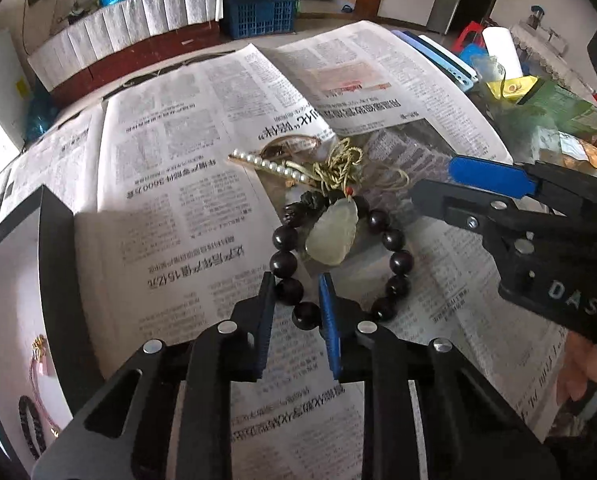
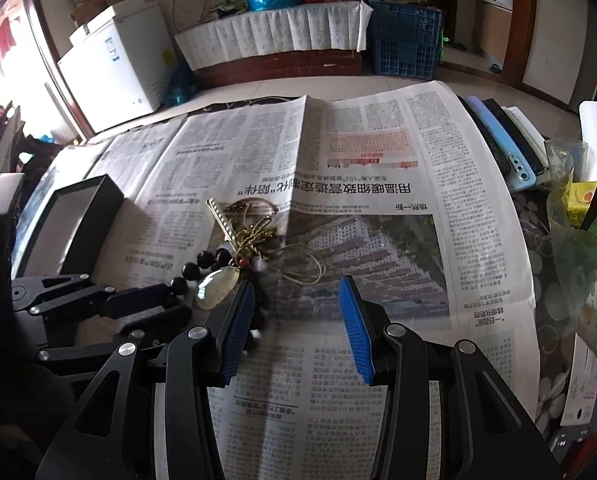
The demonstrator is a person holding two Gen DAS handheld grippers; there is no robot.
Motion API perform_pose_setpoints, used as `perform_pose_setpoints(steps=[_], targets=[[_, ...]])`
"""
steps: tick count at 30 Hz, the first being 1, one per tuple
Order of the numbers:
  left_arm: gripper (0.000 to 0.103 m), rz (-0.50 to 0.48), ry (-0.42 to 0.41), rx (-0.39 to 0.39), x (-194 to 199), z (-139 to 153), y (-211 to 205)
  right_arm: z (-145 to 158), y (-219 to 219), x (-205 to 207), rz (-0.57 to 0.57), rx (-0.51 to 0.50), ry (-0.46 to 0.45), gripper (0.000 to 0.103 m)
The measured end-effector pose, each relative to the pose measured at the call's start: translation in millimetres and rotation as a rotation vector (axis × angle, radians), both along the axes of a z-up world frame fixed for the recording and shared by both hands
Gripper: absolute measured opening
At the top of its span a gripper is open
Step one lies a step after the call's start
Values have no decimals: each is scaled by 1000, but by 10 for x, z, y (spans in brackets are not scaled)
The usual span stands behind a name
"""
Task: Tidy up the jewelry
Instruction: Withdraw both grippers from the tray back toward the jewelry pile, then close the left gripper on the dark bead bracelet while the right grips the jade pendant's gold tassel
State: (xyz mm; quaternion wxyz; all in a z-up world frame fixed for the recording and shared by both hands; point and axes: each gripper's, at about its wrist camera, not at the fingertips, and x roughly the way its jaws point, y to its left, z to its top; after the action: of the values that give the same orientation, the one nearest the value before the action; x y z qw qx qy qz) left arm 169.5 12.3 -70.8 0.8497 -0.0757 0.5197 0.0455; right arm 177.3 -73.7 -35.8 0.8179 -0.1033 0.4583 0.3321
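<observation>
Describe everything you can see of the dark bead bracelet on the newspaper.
The dark bead bracelet is a loop of round, glossy, near-black beads, wood-like, with carved beads at its far side. It lies flat on the newspaper. A pale translucent stone pendant on a tangled olive cord rests across it. The left gripper straddles the near beads, its blue pad beside one; actual contact is unclear.

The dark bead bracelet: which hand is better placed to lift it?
The left. The left gripper already has its jaws around beads of the dark bead bracelet, while the right gripper stands open beside it over bare newspaper.
</observation>
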Motion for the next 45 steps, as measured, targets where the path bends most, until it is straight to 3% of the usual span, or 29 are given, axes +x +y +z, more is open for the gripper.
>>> perform_pose_setpoints(steps=[1, 10, 16, 20, 23, 30, 39, 40, 41, 43, 45], targets=[[14, -5, 7, -5, -28, 6, 15, -3, 0, 0, 0, 0, 1, 47], [14, -92, 54, -41, -553, 57, 38, -86, 153, -63, 47, 11, 32, 47], [15, -101, 46, -95, -774, 33, 85, -172, 457, -161, 114, 50, 142, 47], [15, -84, 41, -150, -813, 16, 171, -214, 640, -321, 185, -13, 159, 47], [15, -76, 40, -175, -808, 8, 194, -216, 651, -342, 190, 2, 182, 47], [15, -71, 40, -184, -813, 15, 198, -98, 651, -355, 194, 77, 210, 47], [15, -66, 36, -191, -829, 19, 222, -234, 798, -528, 274, 9, 194, 53], [15, -68, 36, -190, -828, 18, 219, -226, 796, -534, 271, 15, 185, 44], [15, -68, 37, -189, -819, 13, 214, -232, 799, -532, 273, 24, 193, 24], [15, -69, 36, -188, -815, 12, 211, -219, 797, -528, 270, 30, 183, 11], [15, -68, 36, -190, -807, 8, 213, -156, 759, -500, 255, 52, 177, 10]])
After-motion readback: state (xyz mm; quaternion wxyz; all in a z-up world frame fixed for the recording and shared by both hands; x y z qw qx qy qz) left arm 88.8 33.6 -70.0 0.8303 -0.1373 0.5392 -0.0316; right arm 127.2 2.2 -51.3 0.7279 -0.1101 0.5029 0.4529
